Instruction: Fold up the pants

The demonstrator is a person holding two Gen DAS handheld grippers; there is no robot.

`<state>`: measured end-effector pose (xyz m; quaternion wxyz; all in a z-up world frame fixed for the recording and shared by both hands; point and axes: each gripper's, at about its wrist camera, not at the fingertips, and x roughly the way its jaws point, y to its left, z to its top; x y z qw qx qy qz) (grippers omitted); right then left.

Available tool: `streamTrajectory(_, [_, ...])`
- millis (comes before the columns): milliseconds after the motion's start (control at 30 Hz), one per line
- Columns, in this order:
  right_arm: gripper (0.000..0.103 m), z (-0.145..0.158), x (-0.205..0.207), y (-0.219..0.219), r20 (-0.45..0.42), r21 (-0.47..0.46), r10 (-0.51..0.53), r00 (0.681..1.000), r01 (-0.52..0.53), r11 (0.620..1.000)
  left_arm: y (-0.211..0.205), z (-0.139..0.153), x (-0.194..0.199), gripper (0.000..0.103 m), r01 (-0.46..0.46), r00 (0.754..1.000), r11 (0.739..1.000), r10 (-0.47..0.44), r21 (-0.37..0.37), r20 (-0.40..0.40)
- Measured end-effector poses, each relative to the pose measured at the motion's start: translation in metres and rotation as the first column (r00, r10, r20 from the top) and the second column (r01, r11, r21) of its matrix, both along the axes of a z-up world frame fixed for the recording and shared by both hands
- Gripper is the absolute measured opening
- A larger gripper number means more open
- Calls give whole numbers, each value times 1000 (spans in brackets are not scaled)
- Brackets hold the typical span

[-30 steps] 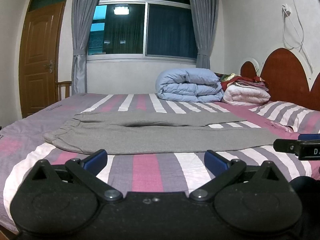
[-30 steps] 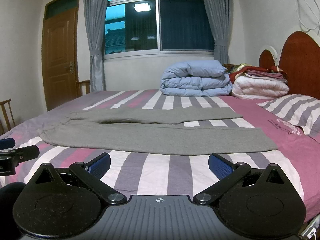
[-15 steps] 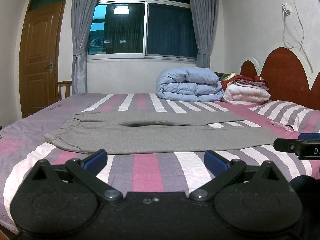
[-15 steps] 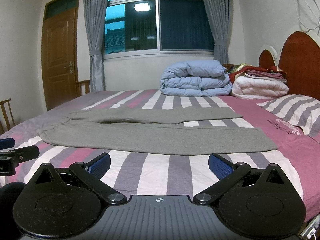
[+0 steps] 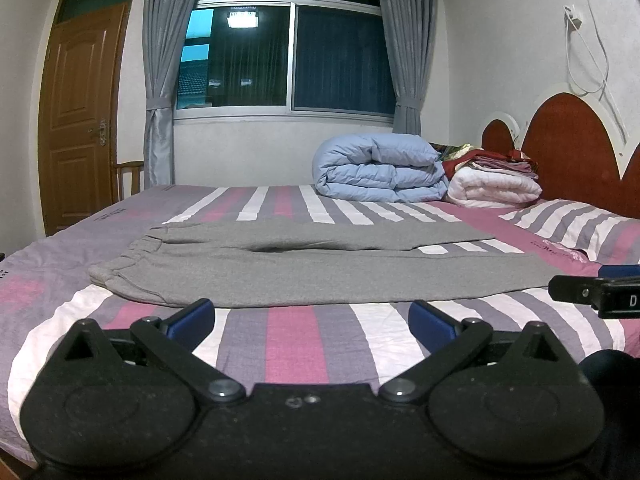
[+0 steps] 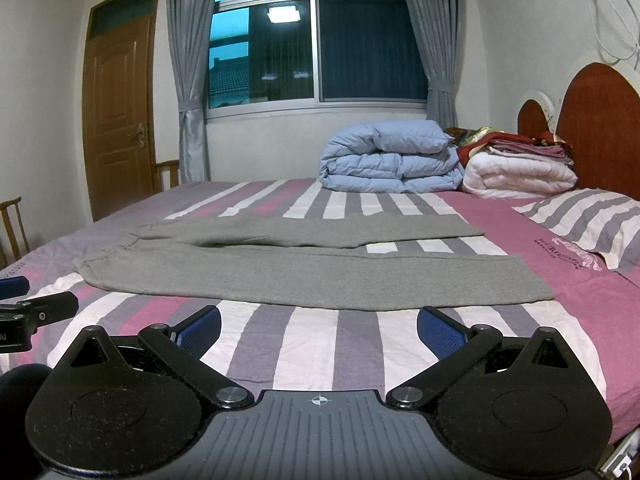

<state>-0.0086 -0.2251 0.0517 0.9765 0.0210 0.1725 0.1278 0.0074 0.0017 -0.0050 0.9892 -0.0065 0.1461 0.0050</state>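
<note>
My left wrist camera sat low behind my left hand-held gripper (image 5: 312, 316), just above the near edge of the striped bed (image 5: 304, 344), and faced across it toward the window (image 5: 288, 52) and the far wall. My right wrist camera looked the same way from just beside it over my right hand-held gripper (image 6: 319, 328), each view catching the other tool at its inner edge. Both shared the gray pants (image 5: 320, 268) close ahead, the blue duvet (image 6: 390, 156), the door (image 6: 116, 120) and the headboard (image 5: 568, 136).
</note>
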Motion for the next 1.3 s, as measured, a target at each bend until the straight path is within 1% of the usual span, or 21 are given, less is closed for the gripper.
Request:
streamTrajectory(933, [103, -1, 2, -2, -2, -1, -1, 1000, 1, 1000, -1, 1, 1, 97, -2, 1000, 1000, 2, 1, -4])
streamTrajectory(1200, [103, -3, -1, -11, -11, 20, -5, 1000, 5, 1000, 4, -3, 5, 97, -30, 999, 999, 29, -21, -20])
streamTrajectory(1233, [103, -3, 0, -12, -14, 27, -9, 1000, 9, 1000, 8, -8, 5, 97, -42, 999, 999, 41, -21, -26])
streamTrajectory(1300, [103, 0, 6, -10, -29, 16, 1, 1000, -1, 1000, 14, -6, 7, 97, -37, 999, 999, 35, -39, -42])
